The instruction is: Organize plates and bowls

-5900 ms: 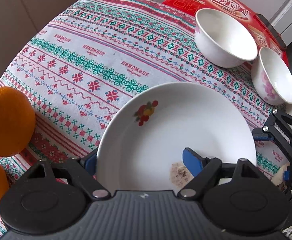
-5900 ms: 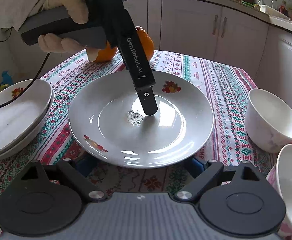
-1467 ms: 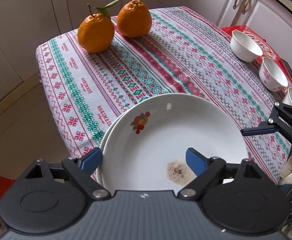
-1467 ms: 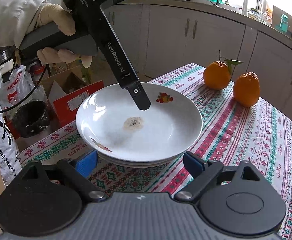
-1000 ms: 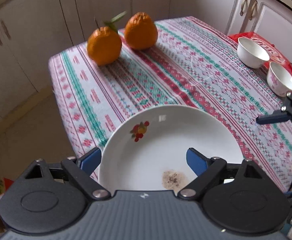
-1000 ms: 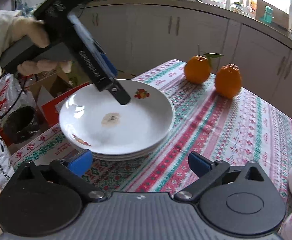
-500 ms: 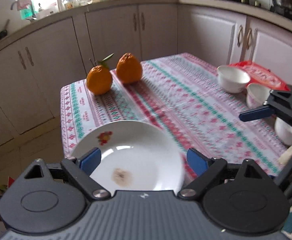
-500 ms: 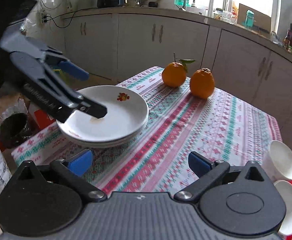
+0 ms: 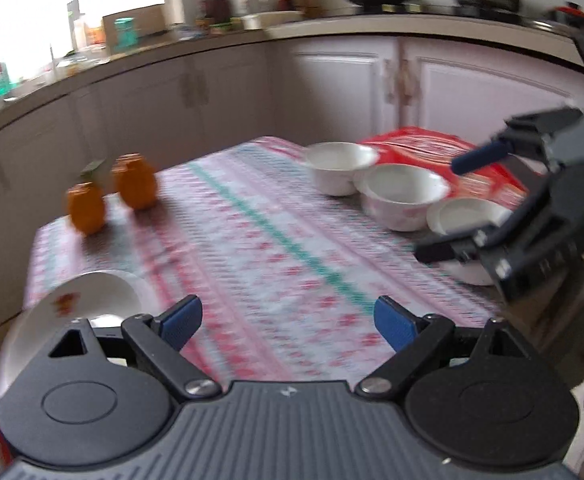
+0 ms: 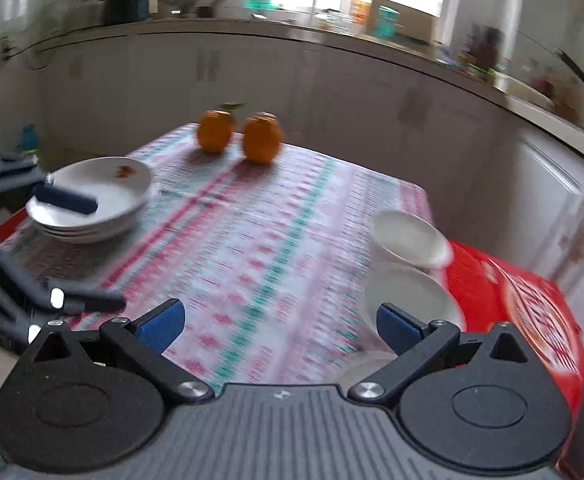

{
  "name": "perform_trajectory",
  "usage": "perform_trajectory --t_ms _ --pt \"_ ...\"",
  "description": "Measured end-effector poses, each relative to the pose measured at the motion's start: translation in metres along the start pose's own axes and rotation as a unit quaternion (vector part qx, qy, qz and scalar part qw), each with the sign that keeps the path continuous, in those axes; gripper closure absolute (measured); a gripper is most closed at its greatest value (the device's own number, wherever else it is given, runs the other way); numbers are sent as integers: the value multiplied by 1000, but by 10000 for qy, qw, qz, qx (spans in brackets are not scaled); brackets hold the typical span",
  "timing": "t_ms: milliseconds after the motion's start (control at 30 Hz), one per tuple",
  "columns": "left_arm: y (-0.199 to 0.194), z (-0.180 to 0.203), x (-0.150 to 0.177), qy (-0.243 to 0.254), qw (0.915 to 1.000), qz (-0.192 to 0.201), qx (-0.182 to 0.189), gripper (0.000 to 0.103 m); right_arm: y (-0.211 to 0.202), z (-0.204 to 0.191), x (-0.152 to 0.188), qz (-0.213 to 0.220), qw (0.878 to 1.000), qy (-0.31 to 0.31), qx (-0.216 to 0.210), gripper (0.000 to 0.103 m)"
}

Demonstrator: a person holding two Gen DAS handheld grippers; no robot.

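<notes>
On patterned tablecloth (image 10: 251,240): plate stack (image 10: 91,200) at left corner, just past left gripper (image 9: 287,320); three bowls (image 10: 408,240) in a row at right edge, beside red package (image 10: 532,300); two oranges (image 10: 259,136) at far end. Left gripper: jaws spread wide, nothing between. Right gripper (image 10: 279,320): jaws spread wide, nothing between. Both views motion-blurred.

The left gripper (image 9: 287,320) is held tilted downward, its blue-padded jaws spread wide with nothing between them; the right gripper (image 10: 279,322) is beside it, angled down likewise, jaws equally wide and empty.
</notes>
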State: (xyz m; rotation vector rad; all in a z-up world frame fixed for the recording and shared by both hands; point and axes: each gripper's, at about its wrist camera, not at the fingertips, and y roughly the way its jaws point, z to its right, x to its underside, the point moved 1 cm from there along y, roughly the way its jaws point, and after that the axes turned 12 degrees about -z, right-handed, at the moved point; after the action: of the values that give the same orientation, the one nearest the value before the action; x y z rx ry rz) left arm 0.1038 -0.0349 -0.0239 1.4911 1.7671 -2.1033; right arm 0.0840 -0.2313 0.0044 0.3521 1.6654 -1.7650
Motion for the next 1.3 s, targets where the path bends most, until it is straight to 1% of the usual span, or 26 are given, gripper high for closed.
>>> perform_trajectory --t_ms 33,67,167,300,400,500,600,700,867,933,1033,1100,1300 --pt "6 10 -2 107 9998 -27 188 10 -3 9 5 -6 9999 102 69 0" --pt "11 19 -3 206 9993 -48 294 10 -4 16 10 -16 9998 186 119 0" --pt "25 45 -7 539 9974 -31 484 10 -6 37 24 -60 9989 439 179 0" --pt "45 72 -15 840 9929 -60 845 10 1 59 43 -245 9966 769 139 0" --pt "57 87 -19 1011 9897 -64 1010 10 12 71 51 -398 9944 973 51 0" --pt "65 102 -21 1154 9869 -62 1124 10 19 79 56 -495 9924 1119 -140 0" --pt "73 113 -24 1202 9863 -33 1125 10 25 87 60 -552 9896 1277 -369 0" --pt "77 117 -27 1146 9858 -8 1224 11 31 94 63 -629 9866 1409 -521 0" --pt "80 124 -31 1141 9849 34 1305 13 35 99 63 -653 9851 1443 -664 7" --pt "81 124 -32 1118 9847 32 1333 14 35 102 63 -658 9846 1463 -701 15" --pt "81 125 -32 1109 9836 21 1419 18 36 106 64 -667 9821 1542 -855 18" --pt "81 126 -32 1124 9833 31 1430 20 37 110 64 -677 9799 1603 -978 21" --pt "81 125 -33 1089 9825 38 1507 21 38 119 65 -693 9718 1852 -1283 23"
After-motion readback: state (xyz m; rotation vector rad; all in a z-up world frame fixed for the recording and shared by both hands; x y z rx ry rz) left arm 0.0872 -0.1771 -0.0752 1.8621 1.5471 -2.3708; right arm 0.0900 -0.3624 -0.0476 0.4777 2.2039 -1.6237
